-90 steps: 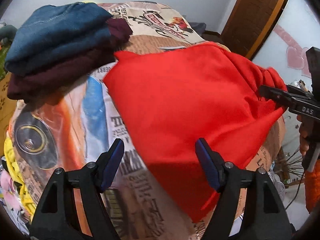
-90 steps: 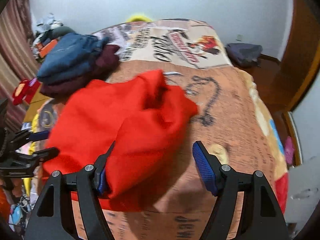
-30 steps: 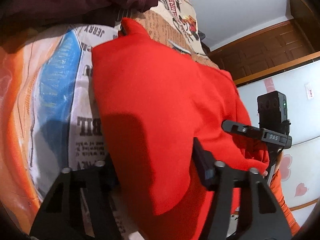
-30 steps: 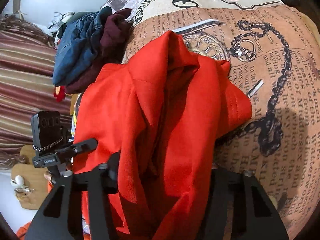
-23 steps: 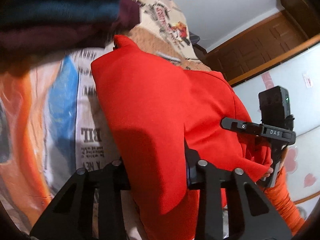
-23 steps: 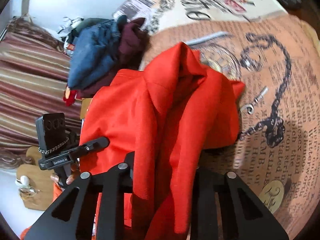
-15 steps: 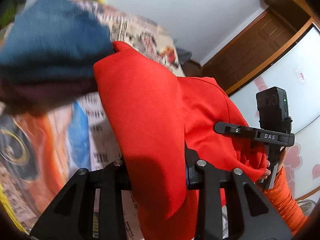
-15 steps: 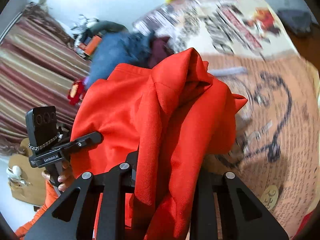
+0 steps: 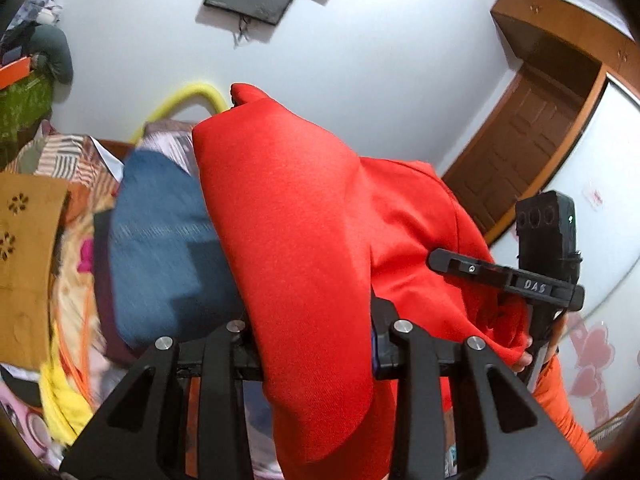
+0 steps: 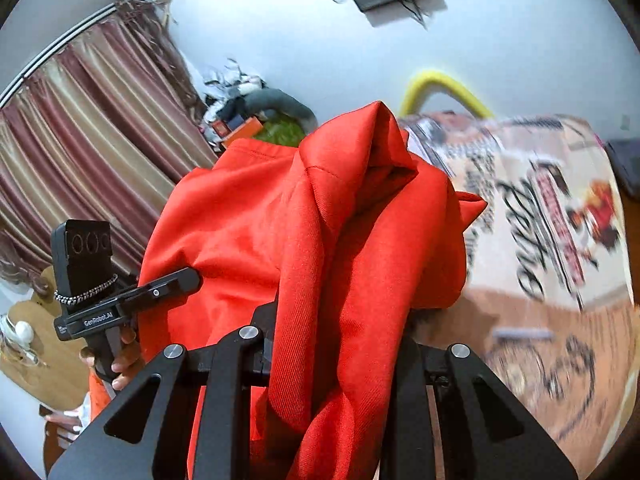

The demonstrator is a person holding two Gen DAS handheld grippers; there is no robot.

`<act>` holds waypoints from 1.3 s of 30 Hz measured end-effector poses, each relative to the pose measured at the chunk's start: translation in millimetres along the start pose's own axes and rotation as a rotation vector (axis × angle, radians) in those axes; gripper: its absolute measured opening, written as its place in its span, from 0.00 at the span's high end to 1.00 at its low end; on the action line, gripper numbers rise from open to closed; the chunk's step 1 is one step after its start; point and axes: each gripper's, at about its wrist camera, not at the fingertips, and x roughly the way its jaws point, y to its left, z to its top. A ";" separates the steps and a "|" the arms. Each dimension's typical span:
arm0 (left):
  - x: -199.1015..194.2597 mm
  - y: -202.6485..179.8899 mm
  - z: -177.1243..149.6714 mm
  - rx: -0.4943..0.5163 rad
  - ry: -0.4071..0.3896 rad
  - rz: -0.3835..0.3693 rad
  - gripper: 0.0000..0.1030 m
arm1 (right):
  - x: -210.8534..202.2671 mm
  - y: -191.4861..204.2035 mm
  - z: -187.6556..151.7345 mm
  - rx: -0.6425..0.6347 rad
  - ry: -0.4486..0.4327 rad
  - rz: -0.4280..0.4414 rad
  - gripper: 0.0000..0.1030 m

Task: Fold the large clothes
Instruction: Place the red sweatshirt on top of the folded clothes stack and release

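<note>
Clamping the red garment (image 9: 304,240), left gripper (image 9: 312,332) and right gripper (image 10: 336,328) both closed on it. Only right view shows striped curtain (image 10: 80,128) left of garment; left gripper reads "GenRobot.AI", right reads "DAS".

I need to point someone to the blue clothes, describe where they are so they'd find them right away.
Start at the bed with the newspaper-print cover. Near its head end is a folded stack: blue denim above a maroon piece, the only blue clothing beside the red garment held up in both tongs.

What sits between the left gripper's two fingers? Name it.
The red garment: in the left wrist view the left gripper is clamped on a thick fold of it, which drapes over the jaws and hides the fingertips.
</note>
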 end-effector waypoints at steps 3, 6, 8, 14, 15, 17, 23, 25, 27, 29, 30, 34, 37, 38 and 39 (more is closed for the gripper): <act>1.9 25.4 21.4 -0.004 -0.019 0.018 0.67 | 26.3 4.6 20.7 -0.015 -0.017 0.011 0.80; 16.8 60.1 43.7 -0.034 -0.017 0.037 0.67 | 54.7 0.8 37.7 -0.013 -0.017 0.018 0.80; 33.0 83.8 55.1 -0.060 -0.006 0.042 0.67 | 74.4 -3.3 44.7 -0.009 -0.009 0.012 0.80; 92.6 151.2 57.1 -0.168 0.076 0.074 0.65 | 136.2 -27.0 53.4 0.002 0.028 -0.048 0.80; 104.8 161.6 54.0 -0.186 0.097 0.087 0.65 | 147.4 -33.2 51.6 0.007 0.039 -0.066 0.80; 122.8 177.4 46.8 -0.216 0.123 0.103 0.62 | 167.9 -43.8 47.9 0.005 0.065 -0.107 0.80; 130.1 187.5 36.7 -0.230 0.125 0.089 0.52 | 182.5 -47.8 37.1 -0.064 0.085 -0.252 0.64; 125.9 179.5 32.6 -0.198 0.130 0.135 0.47 | 170.4 -44.2 34.7 -0.074 0.080 -0.280 0.58; 116.3 165.5 30.0 -0.167 0.125 0.202 0.37 | 160.9 -39.3 30.6 -0.105 0.102 -0.318 0.54; 107.9 154.2 20.2 -0.139 0.119 0.266 0.29 | 157.2 -37.9 26.3 -0.127 0.119 -0.348 0.50; 104.9 150.5 16.7 -0.133 0.119 0.275 0.29 | 148.2 -36.7 21.2 -0.133 0.122 -0.369 0.48; 86.4 136.1 -3.2 -0.136 0.129 0.299 0.27 | 131.4 -41.3 5.7 -0.161 0.116 -0.445 0.43; 71.3 128.7 -17.4 -0.138 0.119 0.312 0.27 | 113.3 -44.1 -8.2 -0.181 0.119 -0.461 0.42; 65.3 125.3 -23.1 -0.138 0.117 0.318 0.27 | 105.4 -44.9 -12.9 -0.176 0.118 -0.460 0.42; 59.8 121.8 -28.8 -0.136 0.112 0.326 0.27 | 98.0 -45.3 -17.3 -0.173 0.119 -0.464 0.42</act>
